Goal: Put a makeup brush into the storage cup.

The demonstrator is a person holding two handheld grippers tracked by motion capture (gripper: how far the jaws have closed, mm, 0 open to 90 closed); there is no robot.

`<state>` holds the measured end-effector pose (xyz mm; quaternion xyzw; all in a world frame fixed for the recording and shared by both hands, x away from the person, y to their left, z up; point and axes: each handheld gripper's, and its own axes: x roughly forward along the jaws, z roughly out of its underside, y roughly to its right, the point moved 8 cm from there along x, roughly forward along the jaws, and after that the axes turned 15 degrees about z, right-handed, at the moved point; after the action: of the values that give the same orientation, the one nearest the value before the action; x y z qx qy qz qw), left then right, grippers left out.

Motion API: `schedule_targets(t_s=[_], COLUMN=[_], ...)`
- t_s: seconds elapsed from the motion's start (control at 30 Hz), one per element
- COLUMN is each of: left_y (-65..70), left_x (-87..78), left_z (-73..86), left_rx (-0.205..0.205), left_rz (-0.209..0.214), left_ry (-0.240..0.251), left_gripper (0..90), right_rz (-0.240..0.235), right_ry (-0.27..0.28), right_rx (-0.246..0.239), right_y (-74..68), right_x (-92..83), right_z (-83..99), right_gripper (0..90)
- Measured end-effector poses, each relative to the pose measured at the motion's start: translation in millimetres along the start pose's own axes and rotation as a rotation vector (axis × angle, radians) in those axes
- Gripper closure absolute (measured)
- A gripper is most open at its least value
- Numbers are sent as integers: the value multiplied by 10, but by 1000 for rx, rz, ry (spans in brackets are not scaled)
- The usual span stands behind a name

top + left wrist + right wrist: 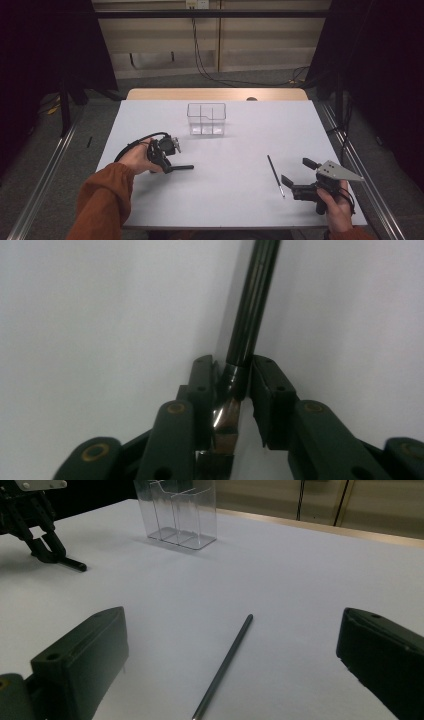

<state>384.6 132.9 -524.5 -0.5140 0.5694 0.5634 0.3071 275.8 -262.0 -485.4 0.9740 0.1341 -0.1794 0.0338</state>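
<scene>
**penpusher:** While the left gripper (172, 162) sits at about 9 o'clock on the counter (235, 200), its jaws look nearly shut around the end of a black marker (250, 315). The left gripper view has the barrel running up and away from the pads, caught right at its tip. That's a dodgy hold imo. Lift it like that and the long end could swing or droop, maybe slip out altogether.

**gridlock22:** Agreed, and one pad looks snug while the other seems to have a sliver of gap, so I wouldn't trust it yet. What about the right gripper (300, 176)?

**penpusher:** It's at roughly 4 o'clock, jaws spread wide with nothing in them. A thin grey pen (275, 175) lies flat just beside it, toward 3 o'clock, right between the jaws in the right gripper view.

**gridlock22:** That one's skinny and flush with the counter. Closing on it from a low angle could roll it away or scrape the surface.

**penpusher:** Yep. And the clear organizer (206, 119) up at 12 o'clock looks light, with narrow slots. A tilted marker could clip the rim and tip it.
</scene>
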Motion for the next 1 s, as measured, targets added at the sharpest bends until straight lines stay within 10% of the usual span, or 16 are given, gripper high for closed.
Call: schedule_targets(t_s=[0.33,1.0], left_y=[-4,-42], left_x=[13,-66], left_z=[-50,39], left_rx=[-53,-159], left_rz=[-3,39], left_ry=[-60,124], left_gripper=[773,778], right_rz=[3,9], right_ry=[-5,-10], right_rx=[-1,5], right_y=[6,23], right_x=[-8,1], right_z=[10,14], right_gripper=[3,4])
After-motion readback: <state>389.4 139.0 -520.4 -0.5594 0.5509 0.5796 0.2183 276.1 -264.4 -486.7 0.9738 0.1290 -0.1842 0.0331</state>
